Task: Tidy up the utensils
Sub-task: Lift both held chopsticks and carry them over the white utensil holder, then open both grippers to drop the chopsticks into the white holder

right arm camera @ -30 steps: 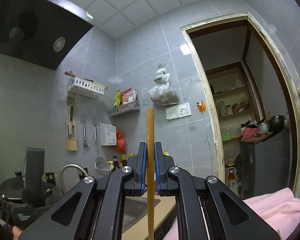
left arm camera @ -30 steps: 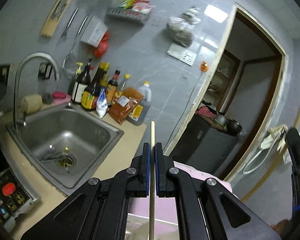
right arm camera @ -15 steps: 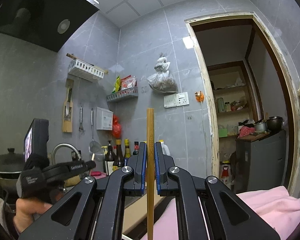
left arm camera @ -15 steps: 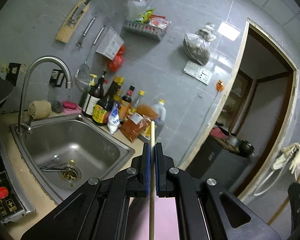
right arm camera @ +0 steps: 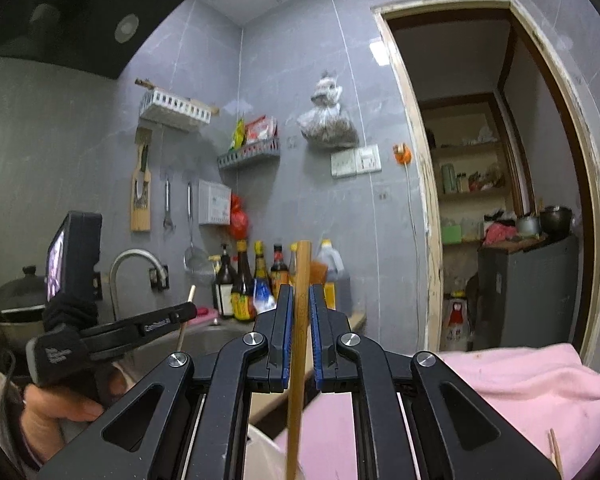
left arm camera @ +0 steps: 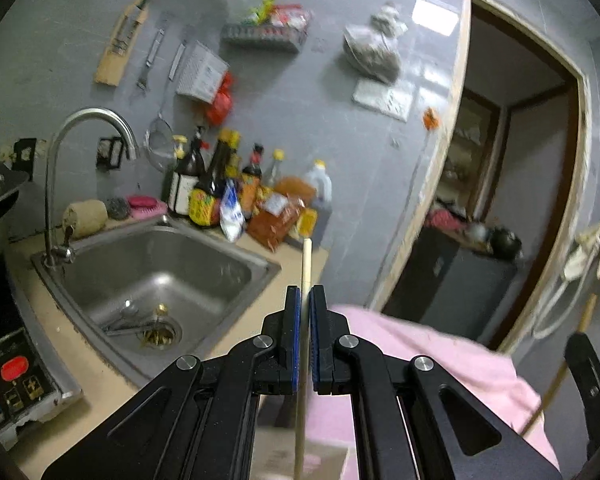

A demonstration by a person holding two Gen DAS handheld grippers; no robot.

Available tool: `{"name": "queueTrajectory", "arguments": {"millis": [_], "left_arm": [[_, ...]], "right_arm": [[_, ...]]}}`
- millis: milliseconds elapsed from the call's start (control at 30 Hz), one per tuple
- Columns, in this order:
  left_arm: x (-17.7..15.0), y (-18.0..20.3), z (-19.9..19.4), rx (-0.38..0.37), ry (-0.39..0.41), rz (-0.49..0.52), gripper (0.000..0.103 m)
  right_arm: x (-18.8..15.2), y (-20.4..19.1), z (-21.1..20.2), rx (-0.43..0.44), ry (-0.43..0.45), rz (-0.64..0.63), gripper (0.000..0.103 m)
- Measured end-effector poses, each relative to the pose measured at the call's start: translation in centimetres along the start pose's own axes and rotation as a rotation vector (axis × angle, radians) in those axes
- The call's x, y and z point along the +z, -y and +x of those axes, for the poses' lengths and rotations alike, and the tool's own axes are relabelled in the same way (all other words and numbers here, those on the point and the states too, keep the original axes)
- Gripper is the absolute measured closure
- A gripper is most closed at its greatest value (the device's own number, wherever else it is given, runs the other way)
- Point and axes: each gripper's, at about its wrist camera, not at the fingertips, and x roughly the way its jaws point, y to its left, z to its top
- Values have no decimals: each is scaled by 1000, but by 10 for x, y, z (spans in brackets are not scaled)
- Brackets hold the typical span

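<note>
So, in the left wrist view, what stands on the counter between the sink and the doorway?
A cluster of sauce bottles and seasoning packets stands there, behind the sink, against the wall.

Pink cloth [left arm camera: 440, 352], grey tiled wall [right arm camera: 300, 184], pale chopstick [left arm camera: 307, 258], red bag [right arm camera: 238, 216]

Two hand-held grippers are in view, the left hand-held gripper [left arm camera: 305, 300] and the right hand-held gripper [right arm camera: 301, 300], each with one chopstick between its jaws: a pale chopstick [left arm camera: 306, 258] and a brown chopstick [right arm camera: 302, 268]. One sink [left arm camera: 156, 276] with one faucet [left arm camera: 80, 152] sits in the counter [left arm camera: 100, 376]. One pink cloth [left arm camera: 428, 360] lies nearby. Two wall baskets [right arm camera: 176, 106] hang above.
</note>
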Motion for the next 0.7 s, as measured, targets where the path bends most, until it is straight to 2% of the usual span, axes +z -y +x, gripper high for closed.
{"name": "queueTrajectory", "arguments": {"millis": [100, 167, 200, 233, 300, 367, 500, 567, 700], "left_arm": [[-5, 4, -1, -26, -76, 8, 98], [-8, 8, -4, -33, -107, 26, 95], [-10, 11, -7, -37, -110, 36, 91], [-11, 13, -11, -44, -103, 42, 88], [-13, 20, -22, -55, -82, 53, 72], [-13, 29, -35, -78, -57, 59, 63], [-8, 51, -55, -136, -27, 69, 51], [-6, 62, -65, -167, -13, 70, 44], [-3, 87, -85, -227, 12, 87, 34]], "right_arm": [[-1, 7, -4, 13, -35, 19, 90], [-1, 10, -9, 15, -43, 29, 76], [0, 12, -13, 17, -41, 33, 75], [1, 14, -17, 18, -39, 36, 75], [5, 17, -25, 3, -35, 38, 72], [10, 22, -35, -8, -29, 45, 57], [26, 36, -64, -43, 6, 60, 43], [37, 43, -79, -67, 24, 57, 30], [66, 59, -121, -131, 54, 7, 24]]}}
